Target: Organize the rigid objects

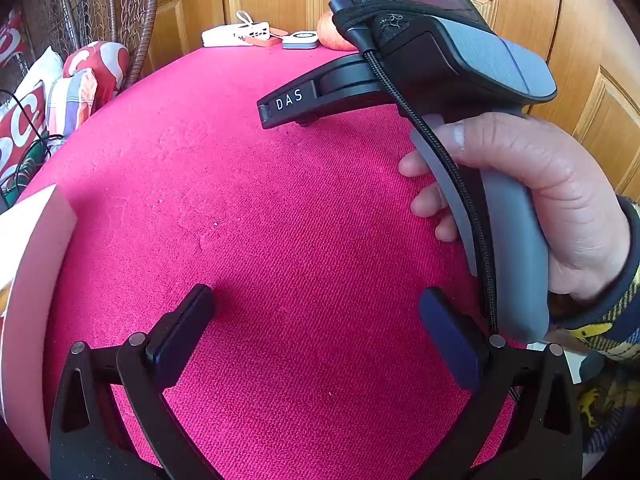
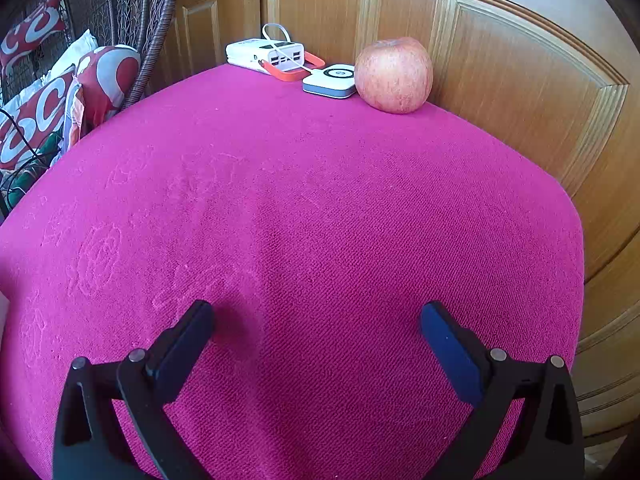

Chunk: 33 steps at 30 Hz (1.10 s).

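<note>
A red-yellow apple (image 2: 394, 75) stands at the far edge of the magenta cloth table (image 2: 312, 216), against the wooden door. Left of it lie a small white-and-blue box (image 2: 330, 81) and a white power bank (image 2: 267, 56) with an orange strap and white cable. My right gripper (image 2: 316, 322) is open and empty, low over the near cloth. My left gripper (image 1: 316, 308) is open and empty too. In the left wrist view the right gripper's body (image 1: 440, 68) and the hand holding it fill the right side, hiding most of the apple (image 1: 332, 36).
A wooden panelled door (image 2: 520, 92) runs along the table's back and right side. A wicker hanging chair (image 2: 132, 12) with red-and-white cushions (image 2: 44, 112) stands at the left. A white sheet or box edge (image 1: 24, 248) shows at the left in the left wrist view.
</note>
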Each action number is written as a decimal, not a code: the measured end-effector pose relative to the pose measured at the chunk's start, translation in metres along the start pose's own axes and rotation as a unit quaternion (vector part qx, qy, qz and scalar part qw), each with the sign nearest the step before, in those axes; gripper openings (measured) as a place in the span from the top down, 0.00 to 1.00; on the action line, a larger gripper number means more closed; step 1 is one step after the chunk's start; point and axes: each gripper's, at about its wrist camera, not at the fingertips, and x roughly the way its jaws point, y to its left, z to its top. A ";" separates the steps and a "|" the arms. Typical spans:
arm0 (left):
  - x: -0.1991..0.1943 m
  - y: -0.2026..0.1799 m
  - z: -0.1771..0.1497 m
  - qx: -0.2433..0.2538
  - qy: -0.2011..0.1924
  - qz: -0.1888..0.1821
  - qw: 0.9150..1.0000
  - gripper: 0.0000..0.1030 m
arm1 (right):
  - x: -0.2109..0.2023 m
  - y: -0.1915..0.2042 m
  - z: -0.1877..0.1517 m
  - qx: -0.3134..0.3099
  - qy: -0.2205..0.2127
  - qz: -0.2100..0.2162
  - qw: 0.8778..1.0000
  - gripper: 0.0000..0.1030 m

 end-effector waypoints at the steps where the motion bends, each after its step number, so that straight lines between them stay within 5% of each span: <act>1: 0.000 0.000 0.000 -0.003 0.003 -0.004 1.000 0.00 | 0.000 0.000 0.000 0.000 0.000 0.000 1.000 0.00; 33: 0.000 0.000 0.000 -0.003 -0.001 -0.002 1.000 0.00 | 0.000 0.000 0.000 0.000 -0.001 0.001 1.000 0.00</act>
